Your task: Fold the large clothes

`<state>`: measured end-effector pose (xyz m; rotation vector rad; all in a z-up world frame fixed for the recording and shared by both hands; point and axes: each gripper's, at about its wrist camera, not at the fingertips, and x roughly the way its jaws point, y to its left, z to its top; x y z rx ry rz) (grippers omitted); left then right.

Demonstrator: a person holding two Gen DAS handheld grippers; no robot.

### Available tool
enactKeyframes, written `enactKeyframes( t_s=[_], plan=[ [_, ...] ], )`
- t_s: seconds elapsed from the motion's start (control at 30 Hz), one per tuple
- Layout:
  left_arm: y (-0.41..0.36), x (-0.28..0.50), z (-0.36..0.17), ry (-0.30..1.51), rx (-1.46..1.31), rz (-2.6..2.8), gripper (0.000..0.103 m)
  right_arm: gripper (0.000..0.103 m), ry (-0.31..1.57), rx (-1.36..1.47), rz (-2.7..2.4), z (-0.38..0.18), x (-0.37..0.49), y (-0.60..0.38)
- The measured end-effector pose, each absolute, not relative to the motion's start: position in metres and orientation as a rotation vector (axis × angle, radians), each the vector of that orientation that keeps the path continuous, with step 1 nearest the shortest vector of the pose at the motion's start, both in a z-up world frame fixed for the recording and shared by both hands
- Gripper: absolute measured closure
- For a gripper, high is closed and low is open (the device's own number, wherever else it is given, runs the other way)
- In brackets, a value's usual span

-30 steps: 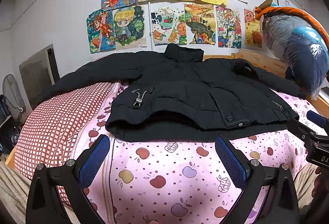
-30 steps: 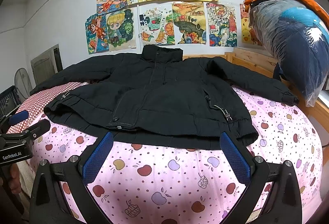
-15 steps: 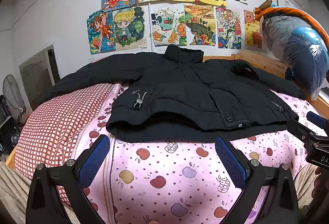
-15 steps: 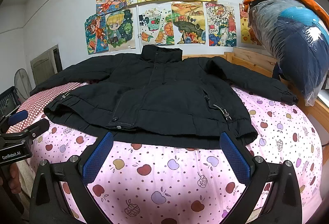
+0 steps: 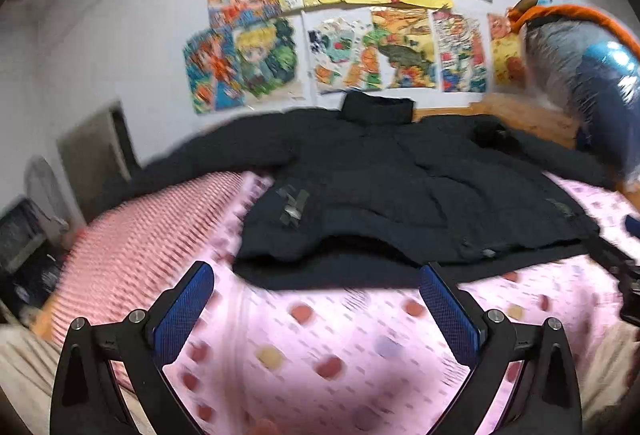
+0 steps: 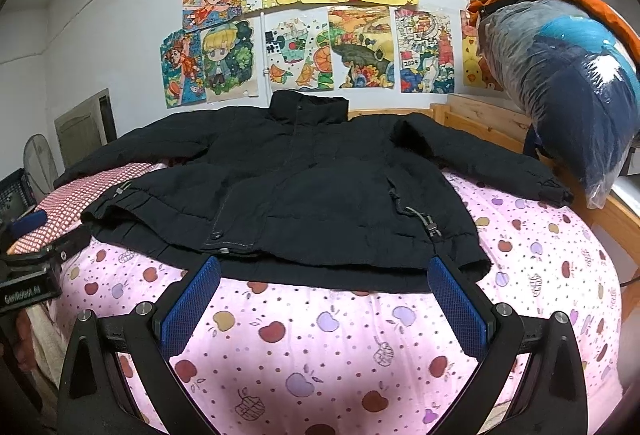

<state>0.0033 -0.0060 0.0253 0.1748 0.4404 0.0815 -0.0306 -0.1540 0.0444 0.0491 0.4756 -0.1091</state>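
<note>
A large black padded jacket [image 6: 304, 195] lies spread flat on the bed, collar toward the wall, sleeves out to both sides; it also shows blurred in the left wrist view [image 5: 400, 195]. My left gripper [image 5: 316, 275] is open and empty, just short of the jacket's hem on its left part. My right gripper [image 6: 324, 267] is open and empty, its blue pads [image 6: 456, 299] at the hem near the right part. The left gripper's body shows in the right wrist view [image 6: 32, 267].
The bed has a pink apple-print sheet [image 6: 340, 347] and a red checked pillow [image 5: 152, 235] on the left. A plastic-wrapped bundle of bedding [image 6: 568, 75] sits on the wooden bed frame [image 6: 480, 119] at the right. Drawings cover the wall. A fan [image 6: 38, 163] stands left.
Both grippers have moved forward toward the jacket's hem; the left wrist view is now motion-blurred. The jacket has not moved.
</note>
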Motion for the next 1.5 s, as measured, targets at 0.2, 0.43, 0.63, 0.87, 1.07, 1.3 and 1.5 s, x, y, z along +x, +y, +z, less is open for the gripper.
enactKeyframes(
  t_s=[0.2,0.43,0.63,0.87,1.07,1.3,1.5],
  plan=[
    [-0.014,0.039,0.068,0.420,0.239,0.016,0.000,0.001,0.442,0.039,-0.186,0.065,-0.029,-0.177],
    [-0.037,0.112,0.088,0.606,0.204,-0.225,0.000,0.001,0.378,0.140,-0.333,0.084,-0.025,-0.239],
    [-0.090,0.161,0.104,0.563,0.277,-0.346,0.000,0.001,0.312,0.269,-0.405,0.086,-0.025,-0.292],
    [-0.143,0.235,0.099,0.689,0.206,-0.368,0.000,0.001,0.430,0.416,-0.434,0.066,0.018,-0.341],
    [-0.183,0.295,0.080,0.711,0.164,-0.398,0.000,0.001,0.405,0.651,-0.600,0.037,0.046,-0.392],
    [-0.240,0.381,0.036,0.769,0.140,-0.460,0.000,0.008,0.322,0.745,-0.691,0.010,0.084,-0.427],
    [-0.283,0.453,-0.012,0.843,0.072,-0.495,0.000,0.033,0.366,0.711,-0.757,-0.022,0.121,-0.442]
  ],
)
